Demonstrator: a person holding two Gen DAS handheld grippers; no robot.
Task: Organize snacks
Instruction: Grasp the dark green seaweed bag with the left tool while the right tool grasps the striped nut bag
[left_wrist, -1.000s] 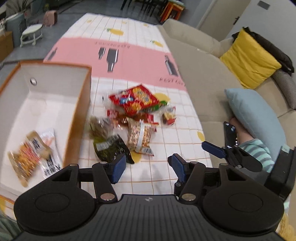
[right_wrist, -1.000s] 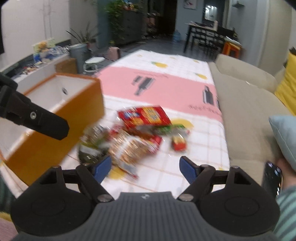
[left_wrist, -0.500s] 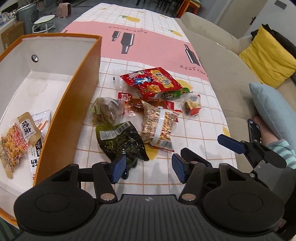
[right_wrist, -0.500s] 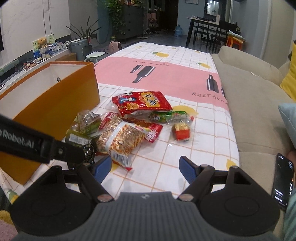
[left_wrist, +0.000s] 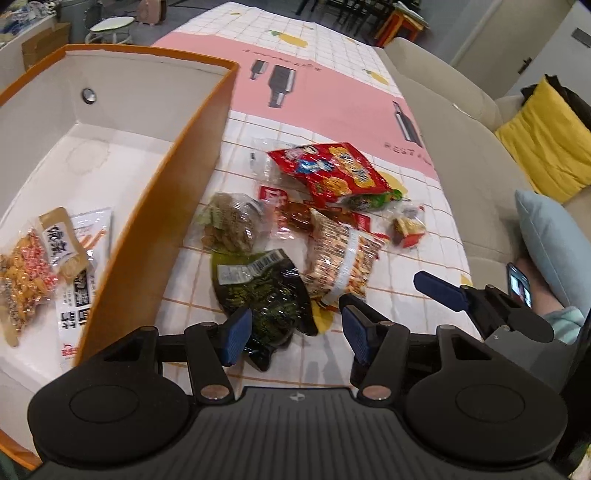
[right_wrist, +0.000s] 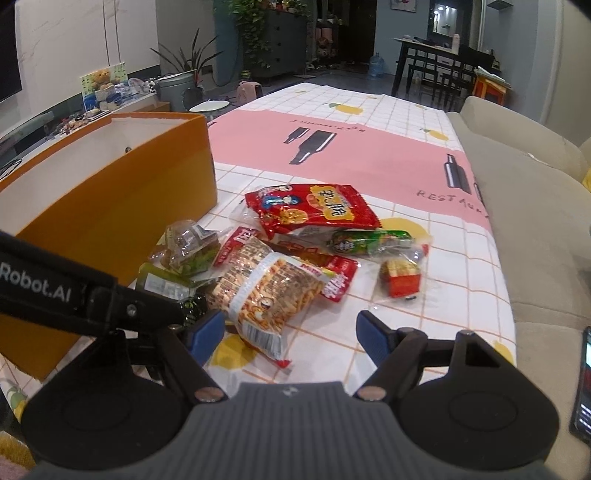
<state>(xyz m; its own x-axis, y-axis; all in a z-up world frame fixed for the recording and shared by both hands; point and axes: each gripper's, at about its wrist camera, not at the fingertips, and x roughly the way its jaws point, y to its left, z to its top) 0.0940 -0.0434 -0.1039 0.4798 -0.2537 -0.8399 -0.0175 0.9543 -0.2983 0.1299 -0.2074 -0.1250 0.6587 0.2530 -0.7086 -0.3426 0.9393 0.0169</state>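
My left gripper (left_wrist: 293, 334) has fingers spread over the dark green packet (left_wrist: 264, 295), not pinching it. My right gripper (right_wrist: 290, 338) is closing, nothing pressed yet. Snack pile (right_wrist: 295, 243) lies just right of orange box (left_wrist: 192, 155); two packets (left_wrist: 44, 258) sit inside it.

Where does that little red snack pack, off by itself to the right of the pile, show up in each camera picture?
Left wrist view: the little red snack pack lies right of centre, at the pile's right edge.
Right wrist view: it lies right of centre, below the green packet.
Shared landmark: the big red bag.
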